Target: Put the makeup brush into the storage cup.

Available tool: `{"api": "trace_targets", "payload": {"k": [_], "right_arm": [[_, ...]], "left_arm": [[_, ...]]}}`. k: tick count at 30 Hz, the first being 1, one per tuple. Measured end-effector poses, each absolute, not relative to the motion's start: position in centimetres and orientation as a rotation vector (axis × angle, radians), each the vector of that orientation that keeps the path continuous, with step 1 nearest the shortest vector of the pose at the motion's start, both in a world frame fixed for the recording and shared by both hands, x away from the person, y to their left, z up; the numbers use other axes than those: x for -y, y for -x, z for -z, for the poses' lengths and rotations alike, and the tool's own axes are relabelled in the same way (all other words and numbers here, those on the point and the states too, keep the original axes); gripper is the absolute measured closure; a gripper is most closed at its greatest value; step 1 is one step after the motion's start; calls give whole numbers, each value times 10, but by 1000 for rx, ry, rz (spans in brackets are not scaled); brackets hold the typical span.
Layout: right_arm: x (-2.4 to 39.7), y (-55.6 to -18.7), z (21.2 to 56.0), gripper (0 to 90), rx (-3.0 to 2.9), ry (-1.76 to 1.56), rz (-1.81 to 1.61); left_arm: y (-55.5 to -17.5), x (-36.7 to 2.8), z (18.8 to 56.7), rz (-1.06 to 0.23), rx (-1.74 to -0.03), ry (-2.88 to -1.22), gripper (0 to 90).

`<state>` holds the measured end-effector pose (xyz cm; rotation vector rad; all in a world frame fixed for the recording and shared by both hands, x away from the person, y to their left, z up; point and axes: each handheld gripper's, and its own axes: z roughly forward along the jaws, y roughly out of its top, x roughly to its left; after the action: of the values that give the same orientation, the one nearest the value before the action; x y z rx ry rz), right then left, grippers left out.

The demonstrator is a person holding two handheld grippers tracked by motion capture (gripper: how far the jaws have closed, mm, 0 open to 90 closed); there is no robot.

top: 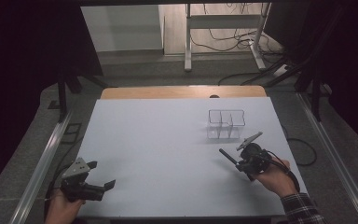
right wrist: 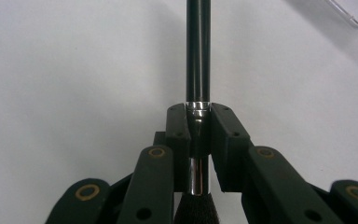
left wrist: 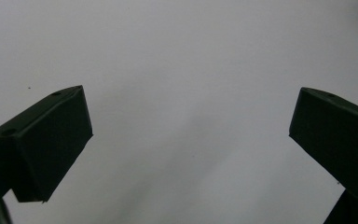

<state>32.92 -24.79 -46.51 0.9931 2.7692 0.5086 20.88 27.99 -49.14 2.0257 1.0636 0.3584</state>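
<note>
At the lower left of the white table (top: 168,154), the left gripper (top: 103,174) lies low over the near edge, held by the person's left hand (top: 61,209), whose wrist is cut off by the bottom of the high view. Its jaws stand wide apart with nothing between them; in the left gripper view (left wrist: 190,135) only bare white surface lies between the two black pads, and both pads are cropped at the frame's lower corners. The grey three-cornered plate (top: 77,167) sits on top of it.

Toward the far right of the table stands a clear plastic organiser (top: 226,124) with several compartments; its thin walls are hard to make out and its contents cannot be told. A corner of it shows at the top right of the right gripper view (right wrist: 356,11).

Just near of it, the right gripper (top: 237,163) is held by the right hand (top: 275,177), a plaid sleeve (top: 303,210) running off the bottom edge. Its jaws are clamped on a makeup brush (right wrist: 198,56): the black handle points away from the hand, the chrome ferrule (right wrist: 198,172) sits between the pads, and the dark bristles are cropped below. No writing is legible anywhere
</note>
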Motion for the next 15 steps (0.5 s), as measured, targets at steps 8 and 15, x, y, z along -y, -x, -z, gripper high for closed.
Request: {"api": "trace_targets", "payload": {"k": [8, 15], "right_arm": [[243, -325, 460, 774, -2781, -955, -540], [236, -322, 457, 774, -2798, -921, -554]], "left_arm": [[-210, -276, 491, -343, -1045, -2050, 0], [-211, -274, 492, -355, -1033, -2062, 0]]}}
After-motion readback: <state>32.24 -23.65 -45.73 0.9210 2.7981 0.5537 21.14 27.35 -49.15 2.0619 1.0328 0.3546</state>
